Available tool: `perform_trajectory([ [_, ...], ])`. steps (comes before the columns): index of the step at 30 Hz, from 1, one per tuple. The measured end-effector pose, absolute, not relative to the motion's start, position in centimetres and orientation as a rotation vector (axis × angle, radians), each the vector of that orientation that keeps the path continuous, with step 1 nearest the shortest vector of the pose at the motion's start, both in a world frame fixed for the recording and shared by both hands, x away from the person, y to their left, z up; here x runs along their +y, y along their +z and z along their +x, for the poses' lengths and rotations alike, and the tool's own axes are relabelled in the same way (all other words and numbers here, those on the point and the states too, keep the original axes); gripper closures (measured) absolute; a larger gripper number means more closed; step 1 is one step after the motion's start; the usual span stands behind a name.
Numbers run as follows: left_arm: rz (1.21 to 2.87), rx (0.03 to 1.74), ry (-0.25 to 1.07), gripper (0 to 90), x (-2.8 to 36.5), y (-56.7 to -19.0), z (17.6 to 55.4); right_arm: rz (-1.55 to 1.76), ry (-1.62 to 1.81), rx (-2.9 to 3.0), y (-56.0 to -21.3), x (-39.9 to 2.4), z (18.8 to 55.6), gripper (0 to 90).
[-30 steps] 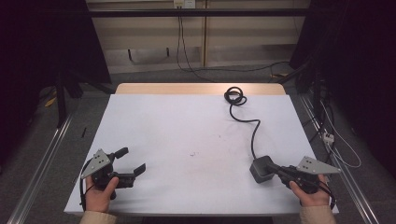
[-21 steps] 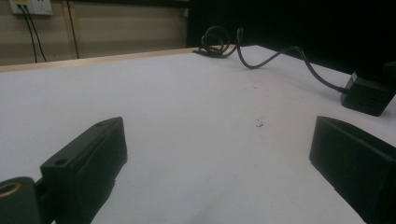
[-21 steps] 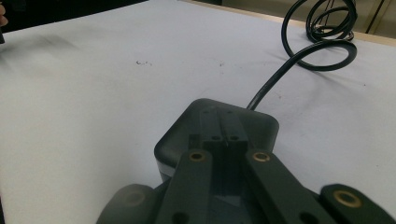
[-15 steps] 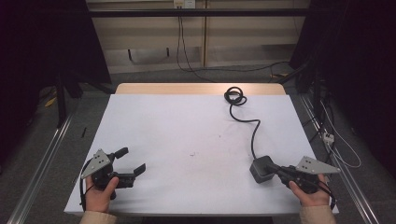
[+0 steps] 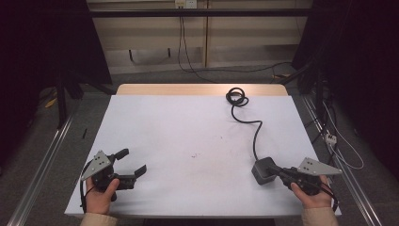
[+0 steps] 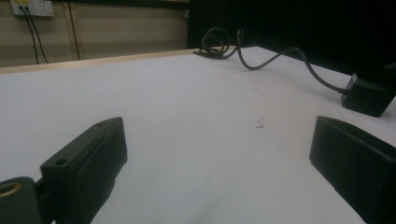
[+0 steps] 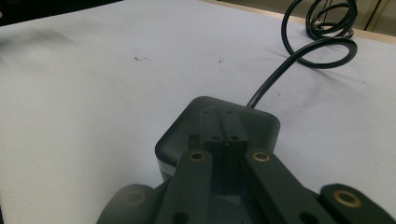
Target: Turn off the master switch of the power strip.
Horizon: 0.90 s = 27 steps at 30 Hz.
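A: At the near right corner of the white table [image 5: 188,122], the right gripper [image 7: 223,125] has its two black jaws pressed together, tips resting on top of the dark grey, rounded-square power adapter block [image 7: 243,122]. Nothing sits between the pads; they lie on the block's upper face and do not pinch it.

B: And from the jaws outward?

A: Straight ahead of the tips the block's far edge gives way to its black rubber cable [image 5: 256,134], which leaves the back of the block and runs away from the person toward the far edge, ending in a loose coil [image 5: 236,97]. So the cable's line roughly continues the line of the jaws.

B: The other hand?

A: The left gripper [image 5: 128,165] sits at the near left corner, jaws wide apart over bare table, holding nothing. From its own view the block [image 6: 369,95] lies well off, across the table to the right.

B: So which hand is nearer?

A: The right, by far; it already touches the block. I judge that to grasp it, those jaws must first open and straddle the block's sides.
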<state>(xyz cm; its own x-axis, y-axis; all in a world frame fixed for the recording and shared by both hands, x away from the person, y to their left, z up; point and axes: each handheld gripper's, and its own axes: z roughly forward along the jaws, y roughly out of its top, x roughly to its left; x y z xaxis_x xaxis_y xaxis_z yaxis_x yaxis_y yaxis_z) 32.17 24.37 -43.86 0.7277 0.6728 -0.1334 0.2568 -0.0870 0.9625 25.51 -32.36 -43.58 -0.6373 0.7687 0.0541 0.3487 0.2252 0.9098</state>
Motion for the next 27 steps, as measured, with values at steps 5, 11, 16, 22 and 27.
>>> perform_trajectory([
  [5, 1.666, 0.755, 0.408, 3.9, 24.36, -43.88, 32.21, 1.033, 1.393, 2.095, -43.59, -32.38, 25.51, 90.0],
  [11, 1.668, 0.754, 0.407, 3.9, 24.34, -43.89, 32.23, 1.027, 1.386, 2.095, -43.54, -32.33, 25.49, 90.0],
  [16, 1.669, 0.756, 0.408, 3.9, 24.32, -43.89, 32.24, 1.023, 1.382, 2.093, -43.52, -32.27, 25.47, 90.0],
  [22, 1.667, 0.754, 0.407, 3.9, 24.36, -43.89, 32.25, 1.018, 1.371, 2.093, -43.46, -32.18, 25.40, 90.0],
  [27, 1.671, 0.752, 0.407, 3.9, 24.31, -43.88, 32.25, 1.024, 1.382, 2.086, -43.52, -32.21, 25.41, 90.0],
])
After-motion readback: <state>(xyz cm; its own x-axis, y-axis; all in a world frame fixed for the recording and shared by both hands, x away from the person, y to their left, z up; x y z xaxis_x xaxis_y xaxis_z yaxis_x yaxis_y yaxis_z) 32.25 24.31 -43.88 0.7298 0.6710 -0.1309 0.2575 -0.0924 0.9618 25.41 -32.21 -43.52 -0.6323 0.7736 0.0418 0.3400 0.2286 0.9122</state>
